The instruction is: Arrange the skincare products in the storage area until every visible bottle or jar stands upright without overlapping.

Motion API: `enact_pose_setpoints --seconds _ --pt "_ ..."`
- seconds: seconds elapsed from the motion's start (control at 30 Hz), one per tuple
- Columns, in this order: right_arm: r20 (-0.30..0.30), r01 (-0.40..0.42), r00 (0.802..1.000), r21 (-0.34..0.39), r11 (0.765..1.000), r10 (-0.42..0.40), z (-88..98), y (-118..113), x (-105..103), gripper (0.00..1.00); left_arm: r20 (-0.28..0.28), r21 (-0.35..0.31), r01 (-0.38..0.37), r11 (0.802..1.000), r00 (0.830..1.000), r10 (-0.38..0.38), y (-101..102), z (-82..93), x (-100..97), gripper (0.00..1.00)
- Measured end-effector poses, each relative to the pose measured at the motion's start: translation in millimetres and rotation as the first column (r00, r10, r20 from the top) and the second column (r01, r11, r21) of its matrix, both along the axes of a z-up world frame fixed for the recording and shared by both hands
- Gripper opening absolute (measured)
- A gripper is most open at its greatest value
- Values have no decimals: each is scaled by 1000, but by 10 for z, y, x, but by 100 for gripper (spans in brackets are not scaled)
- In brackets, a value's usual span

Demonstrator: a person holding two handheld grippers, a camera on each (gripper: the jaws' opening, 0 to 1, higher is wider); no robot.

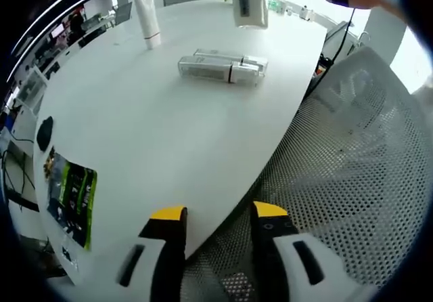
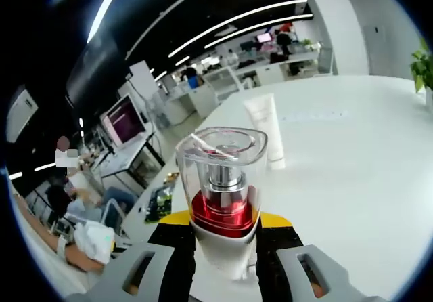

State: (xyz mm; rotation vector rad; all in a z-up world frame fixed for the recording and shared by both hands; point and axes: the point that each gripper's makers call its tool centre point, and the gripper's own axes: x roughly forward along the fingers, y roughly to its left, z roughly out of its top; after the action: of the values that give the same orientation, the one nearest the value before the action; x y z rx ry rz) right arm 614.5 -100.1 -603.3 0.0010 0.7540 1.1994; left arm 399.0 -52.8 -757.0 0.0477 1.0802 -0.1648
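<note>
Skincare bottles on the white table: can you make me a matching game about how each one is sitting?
Things:
1. white tube
2. clear bottles
3. pump bottle
4. green packet

States:
A. lying flat at the table's edge
B. held between the right gripper's jaws
C. standing on its cap
D. lying on their sides, side by side

Pairs: 1-C, 2-D, 3-B, 4-A

You see a white table (image 1: 155, 133) carrying a white tube (image 1: 147, 14) near its far edge and two clear silvery bottles (image 1: 220, 66). A green-black packet (image 1: 71, 197) lies by the near-left edge. Your pump bottle (image 2: 222, 193) is clear with a red collar; the jaws are yellow-tipped.
</note>
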Motion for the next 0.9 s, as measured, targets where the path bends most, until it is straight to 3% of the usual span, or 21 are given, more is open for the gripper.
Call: enact_pose_setpoints --seconds 0.23,0.9 --pt "13 -3 1000 -34 999 3 -79 23 92 31 -12 -3 -5 1000 1000 5 9 -16 -21 30" --pt "57 16 998 -102 995 -11 -265 116 649 31 -24 9 0 1000 1000 0 28 -25 -47 23"
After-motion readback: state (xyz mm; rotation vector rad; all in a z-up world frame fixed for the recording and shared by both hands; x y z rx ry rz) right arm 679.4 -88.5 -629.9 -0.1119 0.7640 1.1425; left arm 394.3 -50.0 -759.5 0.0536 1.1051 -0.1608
